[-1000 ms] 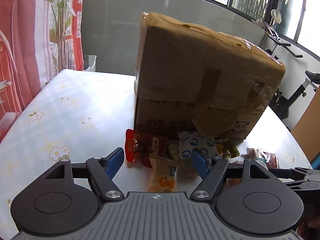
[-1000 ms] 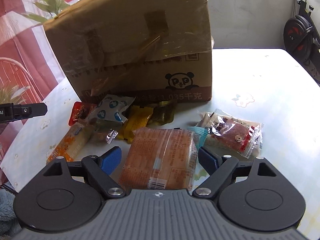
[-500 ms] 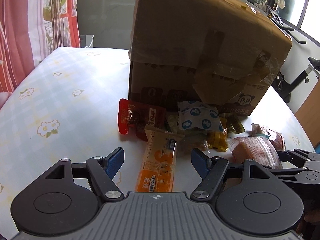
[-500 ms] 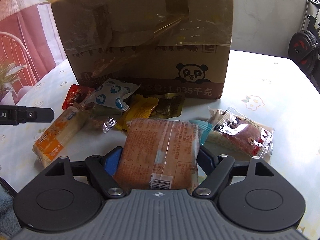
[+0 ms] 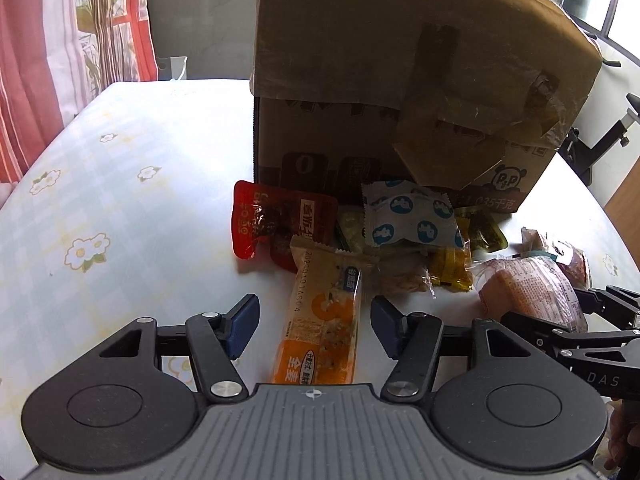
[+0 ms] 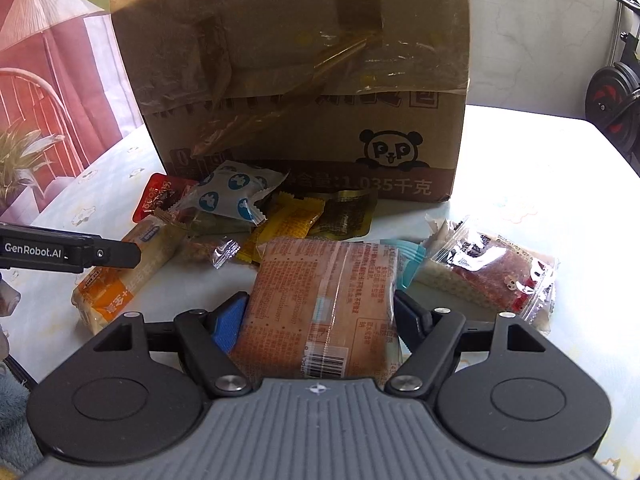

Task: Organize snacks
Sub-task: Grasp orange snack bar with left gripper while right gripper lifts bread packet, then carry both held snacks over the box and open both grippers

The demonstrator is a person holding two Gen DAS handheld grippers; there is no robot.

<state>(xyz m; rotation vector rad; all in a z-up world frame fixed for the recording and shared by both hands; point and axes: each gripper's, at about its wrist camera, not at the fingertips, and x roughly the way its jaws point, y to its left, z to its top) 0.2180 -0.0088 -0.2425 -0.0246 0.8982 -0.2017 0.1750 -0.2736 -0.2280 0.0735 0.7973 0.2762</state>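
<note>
A pile of snack packets lies before a big cardboard box (image 5: 400, 92), also in the right wrist view (image 6: 304, 92). My left gripper (image 5: 313, 318) is open, its fingers on either side of an orange oat-bar packet (image 5: 324, 320) without touching it. My right gripper (image 6: 320, 320) is shut on a brown cake packet (image 6: 324, 300), pads against both its sides; that packet shows in the left wrist view (image 5: 532, 292). A red packet (image 5: 276, 220), a white packet with blue dots (image 5: 412, 216) and yellow packets (image 6: 292, 220) lie near the box.
A clear packet with red cake (image 6: 496, 272) lies right of the held packet. The table wears a pale flowered cloth (image 5: 100, 208). Red curtains (image 5: 40, 60) hang at the left; exercise equipment (image 6: 612, 108) stands at the right.
Both grippers moved forward over the packets. The right gripper's fingers closed onto the brown cake packet. The left gripper came down around the orange bar and stayed open.
</note>
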